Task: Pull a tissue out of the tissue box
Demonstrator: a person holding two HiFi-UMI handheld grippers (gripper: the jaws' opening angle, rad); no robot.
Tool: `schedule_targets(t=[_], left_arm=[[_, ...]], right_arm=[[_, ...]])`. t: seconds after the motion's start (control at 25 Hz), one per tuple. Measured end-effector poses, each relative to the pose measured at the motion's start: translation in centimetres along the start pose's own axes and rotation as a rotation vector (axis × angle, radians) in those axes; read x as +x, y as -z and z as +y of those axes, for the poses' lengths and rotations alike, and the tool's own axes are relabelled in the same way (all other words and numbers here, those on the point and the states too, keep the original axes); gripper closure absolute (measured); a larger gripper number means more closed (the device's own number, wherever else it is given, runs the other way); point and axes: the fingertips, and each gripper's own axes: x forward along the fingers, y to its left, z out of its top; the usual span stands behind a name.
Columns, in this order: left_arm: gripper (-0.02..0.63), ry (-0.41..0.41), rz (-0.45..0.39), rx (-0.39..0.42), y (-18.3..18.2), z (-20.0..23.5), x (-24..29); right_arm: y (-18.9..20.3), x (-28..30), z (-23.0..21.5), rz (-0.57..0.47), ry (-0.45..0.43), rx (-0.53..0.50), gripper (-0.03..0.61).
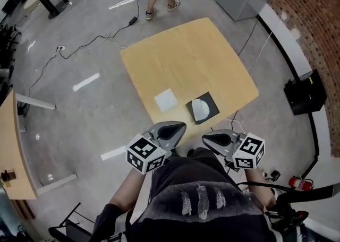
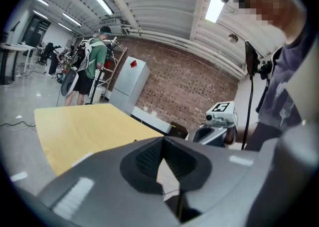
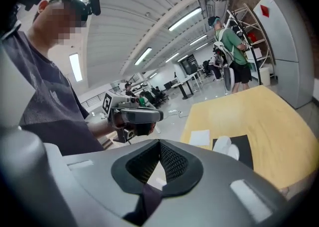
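Head view puts the tissue box (image 1: 211, 104) on the table (image 1: 186, 55), close to its near edge and just ahead of our two grippers. A white tissue (image 1: 200, 110) stands up out of its top opening. A flat white sheet (image 1: 166, 99) lies on the table just left of the box, apart from it. Our left gripper (image 1: 172, 129) and right gripper (image 1: 212, 140) both hang short of the table's near edge, and neither touches anything. In each gripper view the jaws are pressed together with nothing between them, so one pair must part before any grab.

We judge the tissue to be very light, soft and limp. It could tear if we pinch a thin edge and yank. The box looks light too, and may lift or slide with the pull. We would pinch the puffed-up middle of the tissue, where the layers bunch, and draw it straight up. The other gripper could rest on the box's black top beside the opening to hold it down.
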Motion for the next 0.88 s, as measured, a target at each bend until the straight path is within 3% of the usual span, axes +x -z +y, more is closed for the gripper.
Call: schedule_targets(t=[0.16, 0.32, 0.4, 0.56, 0.72, 0.88], left_arm=[[0.612, 0.010, 0.082, 0.000, 1.2, 1.6, 1.7], [0.607, -0.016, 0.107, -0.048, 1.2, 2.7, 2.6], [0.473, -0.028, 0.125, -0.080, 1.1, 3.0, 3.6], [0.312, -0.092, 0.180, -0.148, 2.5, 3.8, 6.3], [0.253, -0.113, 0.204, -0.275, 4.0, 4.5, 9.4], [0.238, -0.176, 0.308, -0.372, 8.0, 5.5, 12.7]], right_arm=[[2.3, 0.1, -1.2, 0.095, 0.075, -0.022, 0.579], [3.0, 0.2, -2.6, 0.122, 0.051, 0.018, 0.578], [2.4, 0.2, -3.4, 0.123, 0.027, 0.003, 0.578], [2.4, -0.4, -6.2, 0.155, 0.044, -0.025, 0.578], [2.9, -1.2, -9.8, 0.226, 0.110, -0.091, 0.578], [3.9, -2.0, -12.6, 0.271, 0.127, -0.116, 0.578]])
